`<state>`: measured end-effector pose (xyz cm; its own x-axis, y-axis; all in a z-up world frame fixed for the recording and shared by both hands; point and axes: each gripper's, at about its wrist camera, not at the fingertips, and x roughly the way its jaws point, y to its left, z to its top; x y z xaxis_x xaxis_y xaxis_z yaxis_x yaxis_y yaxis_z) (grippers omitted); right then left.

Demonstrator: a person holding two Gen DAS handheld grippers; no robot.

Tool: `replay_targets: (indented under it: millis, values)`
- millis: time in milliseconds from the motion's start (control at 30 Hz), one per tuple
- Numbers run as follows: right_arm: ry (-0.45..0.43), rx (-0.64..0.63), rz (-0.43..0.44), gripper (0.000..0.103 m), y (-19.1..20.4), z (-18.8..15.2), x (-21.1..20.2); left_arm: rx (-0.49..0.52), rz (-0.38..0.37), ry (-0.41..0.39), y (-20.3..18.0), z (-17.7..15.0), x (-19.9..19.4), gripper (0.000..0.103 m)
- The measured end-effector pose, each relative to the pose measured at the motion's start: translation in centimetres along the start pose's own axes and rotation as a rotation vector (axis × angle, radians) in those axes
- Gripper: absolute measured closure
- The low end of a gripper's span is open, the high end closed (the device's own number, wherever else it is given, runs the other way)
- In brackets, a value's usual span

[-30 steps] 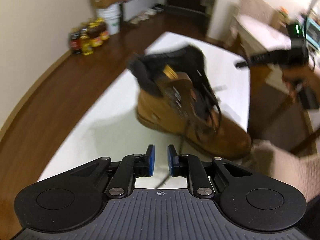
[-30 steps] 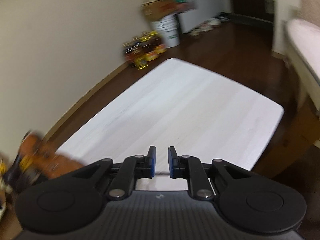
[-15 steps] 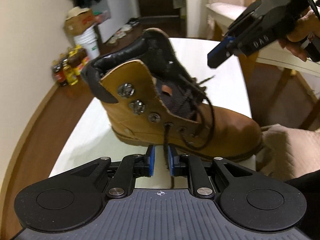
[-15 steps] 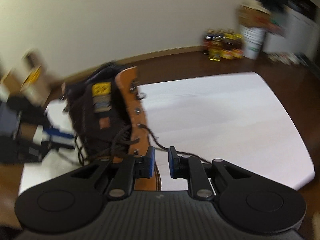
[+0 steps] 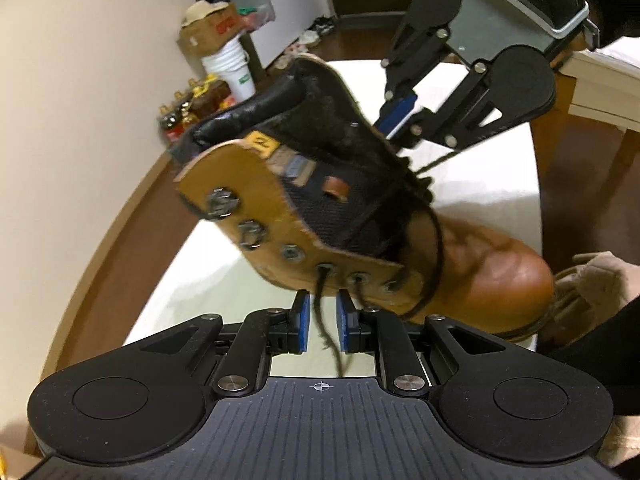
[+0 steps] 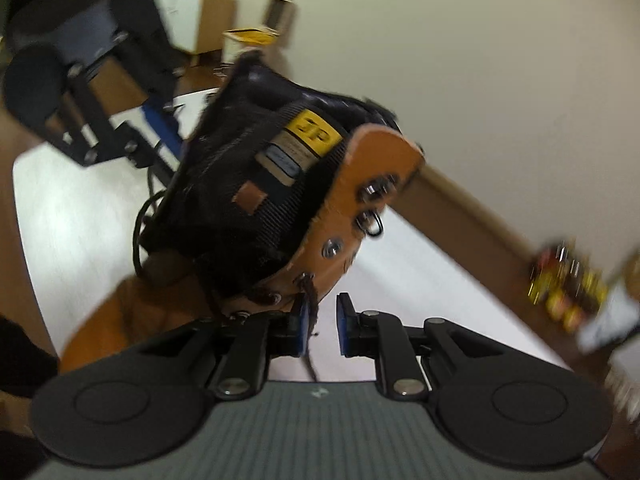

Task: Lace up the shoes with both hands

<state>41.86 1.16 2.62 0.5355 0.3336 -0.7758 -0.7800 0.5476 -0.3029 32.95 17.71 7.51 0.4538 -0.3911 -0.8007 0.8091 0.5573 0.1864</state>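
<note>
A tan leather boot [image 5: 492, 264] with a black padded collar and dark laces stands tilted on the white table [image 5: 480, 184]. My left gripper [image 5: 322, 322] is at the boot's near eyelet row. A dark lace end [image 5: 325, 332] hangs from an eyelet down between its blue pads; the jaws are closing, and a gap still shows on both sides of the lace. My right gripper [image 6: 322, 322] is at the opposite eyelet row of the boot [image 6: 352, 184]. Its jaws are closing too, with the other lace end [image 6: 310, 300] lying against its left pad. Each gripper also appears beyond the boot in the other's view.
Bottles [image 5: 192, 100], a white bucket [image 5: 232, 68] and a cardboard box [image 5: 212, 28] stand on the brown floor along the wall. A person's dark sleeve [image 5: 600, 340] and a beige cloth [image 5: 592, 284] lie at the table's right edge. A bed [image 5: 600, 76] stands beyond.
Both grippers have come in to the boot from opposite sides, and the right one has rolled a long way. A lace end now hangs between each pair of pads.
</note>
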Motion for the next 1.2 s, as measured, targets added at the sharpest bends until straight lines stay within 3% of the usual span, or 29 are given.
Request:
replay_targets:
  millis: [67,167,233,300,500,533,700,767,867,967,1100,1200]
  values:
    - [0.012,0.027,0.015,0.099,-0.1,-0.2,-0.2,-0.039,0.006,0.032,-0.1,0.1,0.1,0.101]
    - [0.140,0.157,-0.041,0.100,-1.4,-2.0,-0.1,-0.121,0.064,0.100,0.2,-0.7,-0.1,0.101]
    - [0.229,0.274,-0.085,0.101,-2.9,-4.3,-0.2,-0.187,0.057,0.122,0.5,-2.0,-0.7,0.101]
    - [0.292,0.376,-0.097,0.101,-3.8,-6.5,-1.0,-0.191,0.023,0.112,0.0,-2.6,-1.5,0.102]
    - [0.358,0.502,0.025,0.101,0.0,-7.1,-2.3,-0.191,-0.061,0.055,-1.7,-2.3,-3.0,0.102]
    - [0.360,0.514,0.036,0.101,0.2,-7.1,-2.3,-0.201,-0.080,0.044,-2.0,-2.2,-3.2,0.102]
    - [0.319,0.767,0.310,0.101,3.2,-6.5,-2.4,-0.179,-0.135,0.021,-3.7,-1.5,-3.2,0.102]
    - [0.296,0.795,0.353,0.101,3.9,-5.9,-2.2,-0.176,-0.134,0.034,-4.3,-1.6,-2.5,0.102]
    - [0.275,0.771,0.362,0.101,4.3,-4.7,-1.6,-0.220,-0.105,0.049,-3.7,-1.5,-1.4,0.102]
    - [0.257,0.826,0.340,0.101,2.9,-5.1,-2.0,-0.218,-0.086,0.032,-3.5,-1.2,-2.5,0.102]
    - [0.217,0.847,0.342,0.101,2.2,-5.5,-3.2,-0.220,-0.100,0.052,-4.3,-1.2,-2.3,0.102]
    - [0.275,0.803,0.354,0.101,3.1,-6.5,-3.2,-0.262,-0.111,0.062,-4.1,-1.2,-1.2,0.102]
